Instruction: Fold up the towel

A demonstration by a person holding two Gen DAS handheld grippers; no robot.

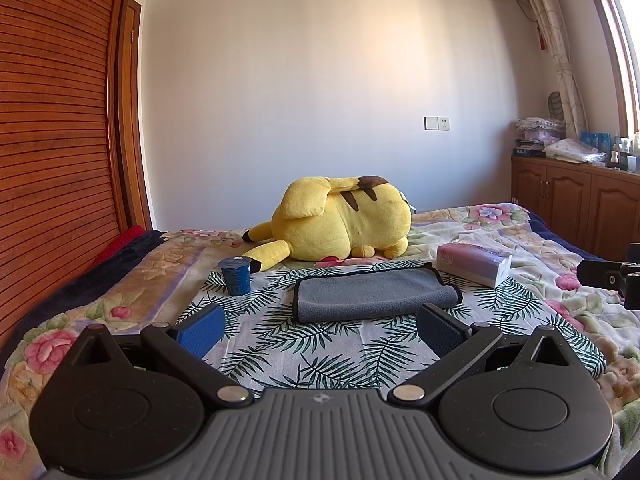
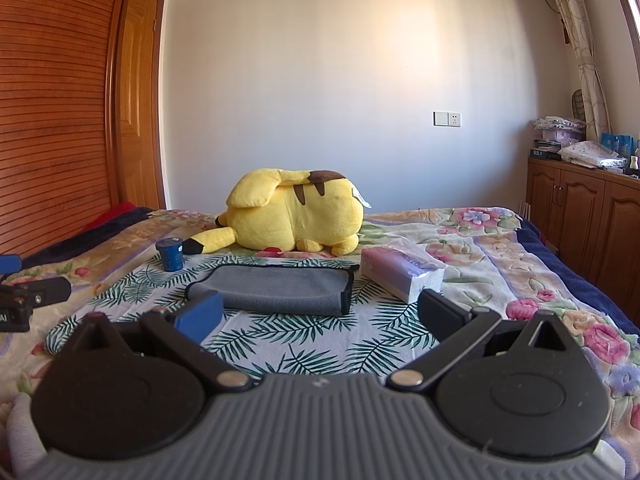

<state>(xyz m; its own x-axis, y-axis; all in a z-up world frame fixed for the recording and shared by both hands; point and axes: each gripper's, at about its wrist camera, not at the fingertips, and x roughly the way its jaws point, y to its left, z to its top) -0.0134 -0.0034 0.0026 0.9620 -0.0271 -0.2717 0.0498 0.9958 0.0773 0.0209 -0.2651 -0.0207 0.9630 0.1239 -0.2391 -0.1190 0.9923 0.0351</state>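
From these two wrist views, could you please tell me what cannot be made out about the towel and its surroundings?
- Grey towel: its layer count; both views see it edge-on.
- Blue cup: label print too small in both views.
- Tissue box: lettering only partly readable, too small.
- Plush toy: its face is turned away, both views.
- Right tongs: in the left view the frame edge cuts them off.

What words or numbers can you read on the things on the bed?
Pink and white tissue box: upside-down letters that look like "COTTON", only partly clear.
Small dark blue cup with a foil lid: pale print, too blurred to read.
White tag on the yellow plush toy: too small to read.
Grey folded towel with black edging: no writing.
Left gripper and right gripper, both open: no readable text.
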